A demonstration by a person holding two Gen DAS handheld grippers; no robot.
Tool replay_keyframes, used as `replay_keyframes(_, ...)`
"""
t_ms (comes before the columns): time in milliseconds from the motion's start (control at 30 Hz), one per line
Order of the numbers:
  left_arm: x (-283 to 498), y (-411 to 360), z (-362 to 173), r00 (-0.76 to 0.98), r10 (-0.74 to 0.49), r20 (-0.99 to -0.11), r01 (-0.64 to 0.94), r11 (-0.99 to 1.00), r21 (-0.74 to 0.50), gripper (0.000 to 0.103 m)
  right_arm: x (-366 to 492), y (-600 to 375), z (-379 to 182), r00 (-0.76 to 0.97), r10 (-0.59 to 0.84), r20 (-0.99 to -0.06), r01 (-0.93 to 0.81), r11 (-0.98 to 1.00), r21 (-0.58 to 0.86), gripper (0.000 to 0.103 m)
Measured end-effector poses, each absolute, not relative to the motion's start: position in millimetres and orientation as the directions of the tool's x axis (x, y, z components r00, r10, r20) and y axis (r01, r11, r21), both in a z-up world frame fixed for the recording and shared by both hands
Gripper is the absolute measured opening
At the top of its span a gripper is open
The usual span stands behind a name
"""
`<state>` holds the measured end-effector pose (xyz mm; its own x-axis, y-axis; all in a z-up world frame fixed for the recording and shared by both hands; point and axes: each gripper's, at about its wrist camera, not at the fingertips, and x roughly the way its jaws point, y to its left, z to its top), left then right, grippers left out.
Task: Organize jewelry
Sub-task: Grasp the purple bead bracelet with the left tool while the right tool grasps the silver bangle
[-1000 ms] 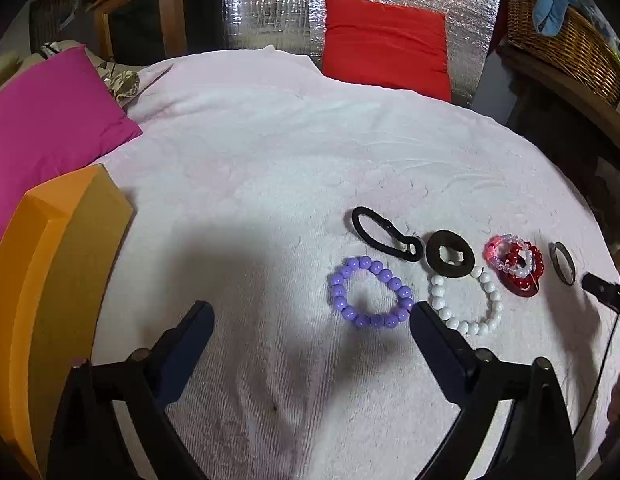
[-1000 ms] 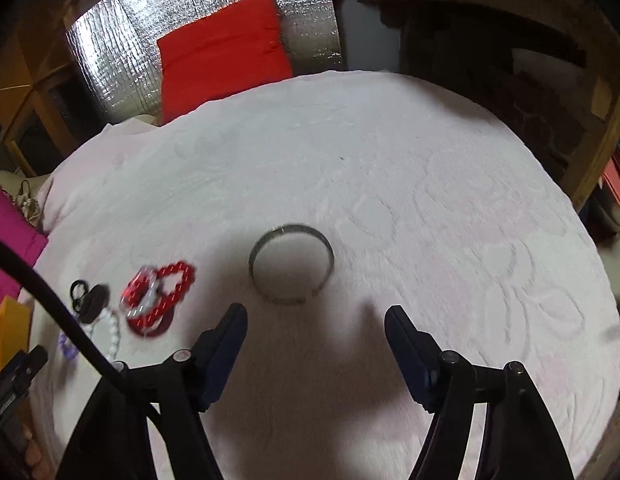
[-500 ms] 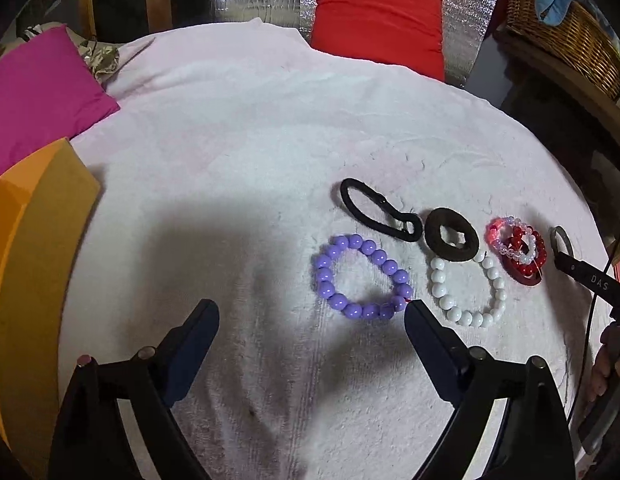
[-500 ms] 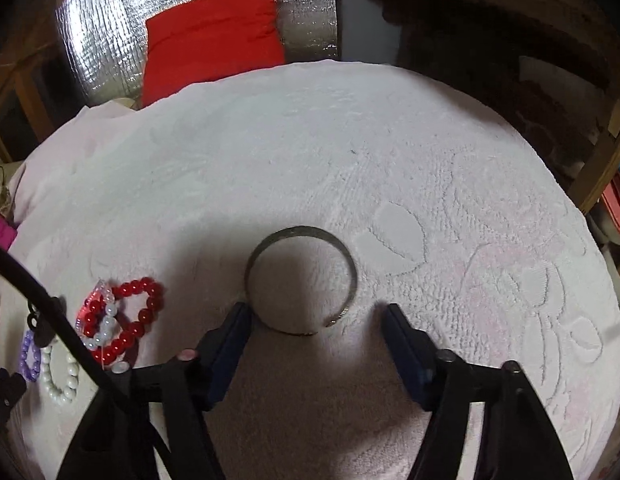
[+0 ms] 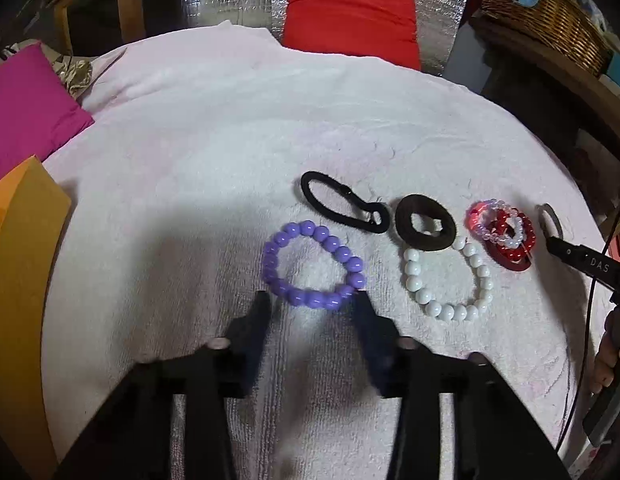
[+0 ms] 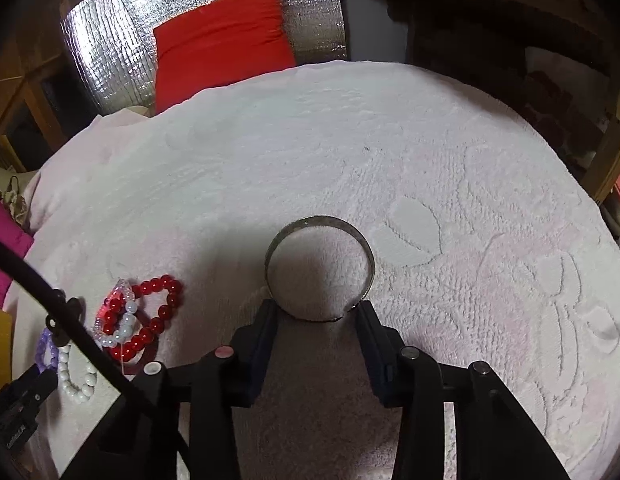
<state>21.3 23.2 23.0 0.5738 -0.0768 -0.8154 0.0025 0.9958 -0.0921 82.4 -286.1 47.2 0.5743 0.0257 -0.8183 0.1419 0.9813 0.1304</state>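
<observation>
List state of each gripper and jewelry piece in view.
left gripper: part-closed, fingertips flank purple bead bracelet, grip unclear
right gripper: part-closed, fingertips flank metal bangle, grip unclear
white bead bracelet: flat, under brown scrunchie
black hair tie: flat
red bead bracelet: stacked with pink and white ones

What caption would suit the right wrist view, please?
Right gripper brackets a thin metal bangle on the pale terry towel.

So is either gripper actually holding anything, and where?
Neither lifts anything. Left gripper straddles the purple bead bracelet's near edge; right gripper straddles the metal bangle's near rim.
</observation>
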Motion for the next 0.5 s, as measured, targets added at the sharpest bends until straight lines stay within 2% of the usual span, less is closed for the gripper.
replay_keyframes(33,21,23,24,0.575,-0.082,-0.814,0.006,0.995,-0.095,0.033,82,-288,47,0.569,0.036,-0.821,0.14,0.98,0.139,0.028)
replay_keyframes(67,21,23,24,0.577,-0.082,-0.813,0.009,0.996,-0.094,0.027,82,-289,47,0.566,0.038,-0.823,0.141,0.98,0.142,0.026)
replay_keyframes(133,21,23,25,0.582,-0.083,-0.809,0.013,0.996,-0.092,0.02,81,-292,47,0.565,0.05,-0.824,0.141,0.978,0.156,0.026)
replay_keyframes(167,20,24,25,0.583,-0.088,-0.808,0.015,0.995,-0.097,0.011,81,-292,47,0.565,0.051,-0.824,0.14,0.978,0.157,0.026)
replay_keyframes(367,13,32,32,0.606,-0.097,-0.79,0.025,0.994,-0.103,0.009,78,-301,51,0.558,0.078,-0.826,0.146,0.971,0.19,0.025)
replay_keyframes(433,13,35,32,0.604,-0.096,-0.791,0.019,0.994,-0.106,0.009,78,-308,51,0.548,0.099,-0.83,0.167,0.96,0.224,0.028)
replay_keyframes(467,12,36,32,0.601,-0.096,-0.793,0.015,0.994,-0.109,0.009,78,-310,51,0.548,0.103,-0.83,0.174,0.957,0.233,0.039)
replay_keyframes(500,13,37,31,0.601,-0.09,-0.794,0.01,0.994,-0.106,0.009,78,-311,51,0.553,0.099,-0.827,0.179,0.956,0.234,0.061)
